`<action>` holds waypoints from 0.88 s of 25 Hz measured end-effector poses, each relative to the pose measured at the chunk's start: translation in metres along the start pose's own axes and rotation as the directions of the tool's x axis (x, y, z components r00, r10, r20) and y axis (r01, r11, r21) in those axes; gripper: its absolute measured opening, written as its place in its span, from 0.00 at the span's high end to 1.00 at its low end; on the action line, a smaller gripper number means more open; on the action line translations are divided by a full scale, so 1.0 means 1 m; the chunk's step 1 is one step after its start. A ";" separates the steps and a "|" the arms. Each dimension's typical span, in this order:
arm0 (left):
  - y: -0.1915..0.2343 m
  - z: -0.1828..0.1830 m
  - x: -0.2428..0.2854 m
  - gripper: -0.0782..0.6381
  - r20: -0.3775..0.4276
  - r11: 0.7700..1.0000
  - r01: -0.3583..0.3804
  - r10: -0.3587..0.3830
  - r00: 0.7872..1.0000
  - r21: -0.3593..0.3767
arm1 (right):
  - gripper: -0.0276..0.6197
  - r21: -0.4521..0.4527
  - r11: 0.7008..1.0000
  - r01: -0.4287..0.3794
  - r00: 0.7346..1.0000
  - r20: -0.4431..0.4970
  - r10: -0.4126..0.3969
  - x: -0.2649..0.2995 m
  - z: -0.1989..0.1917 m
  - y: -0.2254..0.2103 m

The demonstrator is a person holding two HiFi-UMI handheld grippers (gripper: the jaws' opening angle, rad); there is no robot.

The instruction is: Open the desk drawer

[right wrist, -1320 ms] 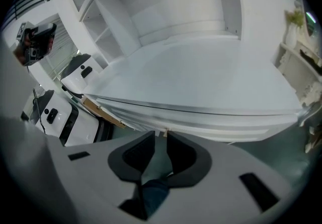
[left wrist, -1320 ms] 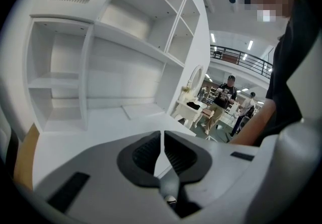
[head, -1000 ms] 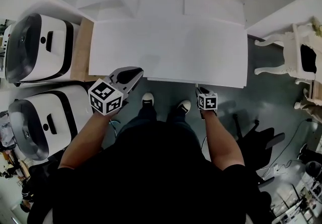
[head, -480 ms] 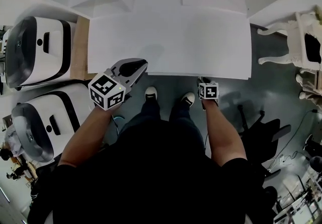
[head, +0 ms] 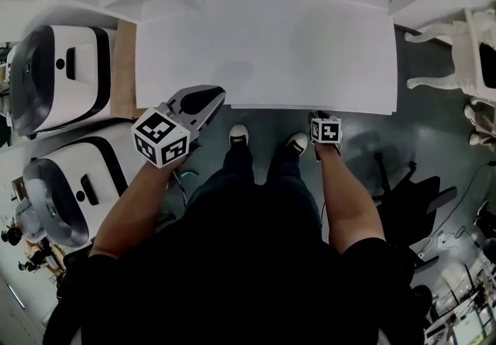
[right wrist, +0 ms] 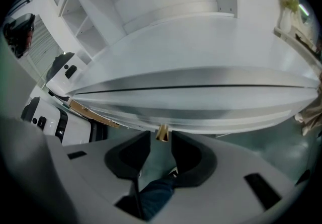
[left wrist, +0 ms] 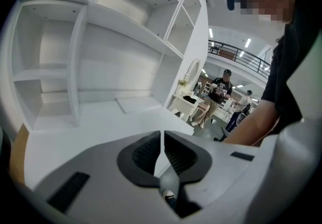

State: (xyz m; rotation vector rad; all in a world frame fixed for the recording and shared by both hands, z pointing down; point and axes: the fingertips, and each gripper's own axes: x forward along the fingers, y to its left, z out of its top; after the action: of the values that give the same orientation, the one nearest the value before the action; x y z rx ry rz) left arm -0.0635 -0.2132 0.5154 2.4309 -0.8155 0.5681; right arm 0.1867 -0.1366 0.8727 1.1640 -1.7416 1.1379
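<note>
The white desk fills the middle of the head view. Its drawer front runs under the top's edge and sits flush. A small brass knob hangs from it. My right gripper points steeply down at the front edge, its marker cube below the edge in the head view. Its jaws have just been opening and stand open, with the knob between the fingertips and a gap on each side. My left gripper hovers over the desk's front left corner, shut on nothing, also shut in the left gripper view.
Two white-and-black machines stand left of the desk beside a wooden top. White shelves rise behind the desk. A white ornate chair and a black office chair are at right. People stand far off.
My right gripper stays at the desk's front edge and has sunk slightly. The left gripper has barely moved. The head view has shifted a little.
</note>
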 end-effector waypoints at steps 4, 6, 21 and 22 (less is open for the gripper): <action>-0.002 -0.007 0.004 0.85 -0.012 1.000 0.013 -0.013 1.000 -0.008 | 0.75 0.011 1.000 -0.003 1.000 -0.002 0.003 0.004 -0.001 0.000; -0.001 -0.009 0.005 0.85 -0.017 1.000 0.016 -0.016 1.000 -0.009 | 0.75 0.008 1.000 -0.003 1.000 -0.004 0.003 0.006 -0.001 0.000; -0.015 -0.032 0.009 0.85 -0.054 0.999 0.038 -0.040 0.998 -0.030 | 0.83 0.025 1.000 -0.006 1.000 -0.014 0.006 0.014 0.003 -0.001; -0.016 -0.032 0.009 0.85 -0.055 0.999 0.038 -0.039 0.998 -0.030 | 0.83 0.022 1.000 -0.006 1.000 -0.018 0.007 0.015 0.003 -0.001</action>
State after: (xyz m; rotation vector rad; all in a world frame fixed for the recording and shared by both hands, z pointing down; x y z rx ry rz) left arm -0.0542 -0.1875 0.5403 2.3884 -0.7475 0.6018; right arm 0.1828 -0.1436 0.8852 1.1588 -1.7245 1.1704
